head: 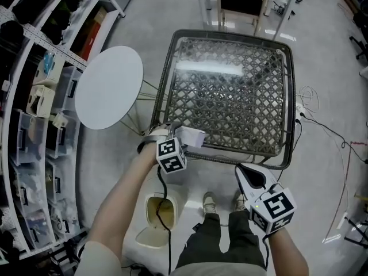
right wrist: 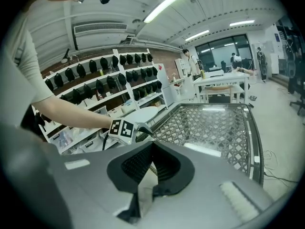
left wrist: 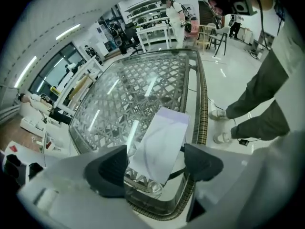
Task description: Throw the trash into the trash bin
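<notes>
The trash, a flat white slip of paper (left wrist: 162, 144), lay at the near left corner of the glass-topped table (head: 241, 154), its near end over the rim. In the left gripper view its long axis ran from about 7 o'clock to 1 o'clock, the far end pointing across the glass. The left gripper (left wrist: 156, 160) hung right over it. Its fingers (left wrist: 110, 168) were spread wide on either side of the near end, seemingly without touching, so closing across the short side looked likely next. In the head view the right gripper (right wrist: 151, 162) sat well apart at 4 o'clock from the paper, shut and empty. The bin (head: 150, 241) stood on the floor at 7 o'clock.
</notes>
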Motion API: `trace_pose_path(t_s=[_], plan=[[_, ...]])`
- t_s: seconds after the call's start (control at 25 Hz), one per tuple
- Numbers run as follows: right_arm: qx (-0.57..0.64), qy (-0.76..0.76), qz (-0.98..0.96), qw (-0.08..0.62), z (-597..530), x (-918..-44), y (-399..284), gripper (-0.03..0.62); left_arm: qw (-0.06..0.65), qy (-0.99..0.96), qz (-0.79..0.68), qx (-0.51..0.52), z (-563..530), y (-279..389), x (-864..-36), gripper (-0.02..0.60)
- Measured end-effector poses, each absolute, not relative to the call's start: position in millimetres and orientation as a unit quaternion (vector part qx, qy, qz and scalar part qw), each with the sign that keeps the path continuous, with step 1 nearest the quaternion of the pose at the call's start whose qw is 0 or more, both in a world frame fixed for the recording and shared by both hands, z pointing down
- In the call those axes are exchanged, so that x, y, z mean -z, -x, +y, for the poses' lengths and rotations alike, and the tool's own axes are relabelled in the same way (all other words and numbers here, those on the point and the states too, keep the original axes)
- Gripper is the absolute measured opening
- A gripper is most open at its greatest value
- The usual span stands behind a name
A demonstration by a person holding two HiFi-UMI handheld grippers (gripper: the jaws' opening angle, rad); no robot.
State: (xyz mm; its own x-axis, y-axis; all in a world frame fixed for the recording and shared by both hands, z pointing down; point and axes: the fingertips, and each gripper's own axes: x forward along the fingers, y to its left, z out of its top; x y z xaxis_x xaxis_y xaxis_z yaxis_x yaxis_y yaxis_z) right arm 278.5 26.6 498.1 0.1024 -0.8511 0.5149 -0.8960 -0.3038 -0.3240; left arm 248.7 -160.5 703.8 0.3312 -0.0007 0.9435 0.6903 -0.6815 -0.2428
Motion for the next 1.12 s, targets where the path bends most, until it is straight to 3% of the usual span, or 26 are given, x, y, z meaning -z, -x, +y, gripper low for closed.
trace_pose_path(t_s=[0.64, 0.84, 0.92, 1.12], plan=[[-0.342, -0.733, -0.587, 0.040, 35.2, -525.0, -253.7, 0.003, 0.327, 0.719, -0.257, 0.557, -156.2, -248.4, -725.0, 0.368], [-0.344, -0.732, -0.587, 0.046, 42.0, -515.7, -249.8, 0.003, 0.322, 0.743, -0.233, 0.539, -153.4, -249.0, -707.5, 0.348], [-0.345, -0.732, -0.586, 0.046, 45.8, -512.6, -249.4, 0.003, 0.323, 0.757, -0.218, 0.525, -151.8, -250.0, -695.8, 0.304], [-0.316, -0.742, -0.590, 0.046, 53.8, -492.3, -250.8, 0.003, 0.304, 0.803, -0.182, 0.479, -145.7, -247.4, -640.8, 0.304]])
